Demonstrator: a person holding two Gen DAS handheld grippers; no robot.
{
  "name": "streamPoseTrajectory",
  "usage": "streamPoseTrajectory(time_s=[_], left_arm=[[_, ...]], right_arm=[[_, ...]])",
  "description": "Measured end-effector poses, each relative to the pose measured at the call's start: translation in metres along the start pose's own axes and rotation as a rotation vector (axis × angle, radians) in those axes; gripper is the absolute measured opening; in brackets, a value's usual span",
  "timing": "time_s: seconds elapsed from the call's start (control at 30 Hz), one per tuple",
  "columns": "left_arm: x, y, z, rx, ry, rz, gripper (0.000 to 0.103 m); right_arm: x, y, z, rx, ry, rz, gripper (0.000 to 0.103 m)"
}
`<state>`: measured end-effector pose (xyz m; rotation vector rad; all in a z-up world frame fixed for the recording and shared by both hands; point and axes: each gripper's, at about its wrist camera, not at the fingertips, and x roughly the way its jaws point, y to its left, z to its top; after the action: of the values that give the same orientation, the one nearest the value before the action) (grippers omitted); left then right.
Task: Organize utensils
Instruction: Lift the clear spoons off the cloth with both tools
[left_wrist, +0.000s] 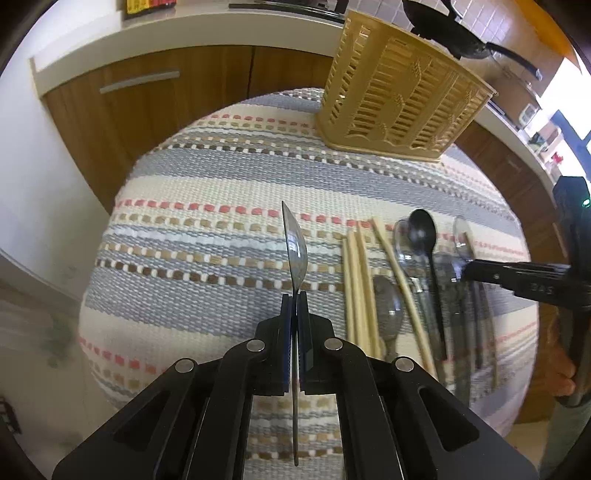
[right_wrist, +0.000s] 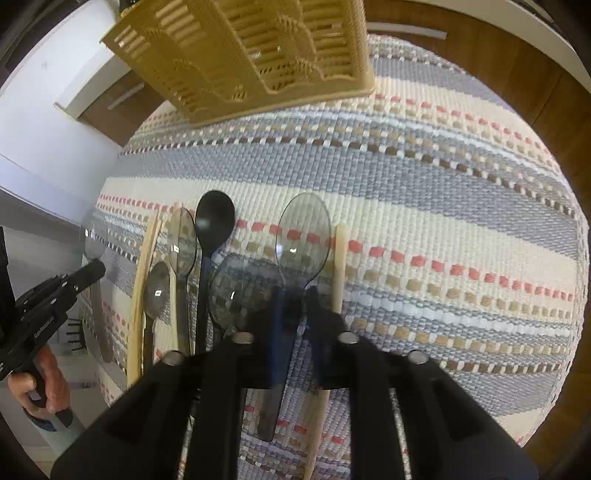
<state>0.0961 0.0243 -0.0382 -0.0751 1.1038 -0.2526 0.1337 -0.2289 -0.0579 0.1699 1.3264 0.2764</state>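
Left gripper (left_wrist: 294, 295) clamps a clear spoon (left_wrist: 296, 251) edge-on; only the right view shows right gripper (right_wrist: 295, 295) pinching another spoon (right_wrist: 303, 232).

We hold the right gripper (right_wrist: 295, 295) low over a striped woven mat (right_wrist: 443, 229), its fingers straddling the handle of a clear plastic spoon (right_wrist: 303, 236). A black spoon (right_wrist: 214, 218) lies just left; a tan slotted utensil basket (right_wrist: 251, 55) stands beyond. The left gripper (right_wrist: 88, 271) grips another clear spoon (right_wrist: 94, 236).
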Motion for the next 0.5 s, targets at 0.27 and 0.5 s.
streamPoseTrajectory(time_s=[0.27,0.5], left_arm=[[0.008,-0.016,0.002,0.141,-0.013,0.233,0.014],[0.009,0.006,-0.005,0.097,0.047,0.042,0.028]], right_arm=[[0.006,0.025,0.008,-0.057,-0.002,-0.168,0.019],[0.010,0.045,0.005,-0.101,0.024,-0.236,0.019]])
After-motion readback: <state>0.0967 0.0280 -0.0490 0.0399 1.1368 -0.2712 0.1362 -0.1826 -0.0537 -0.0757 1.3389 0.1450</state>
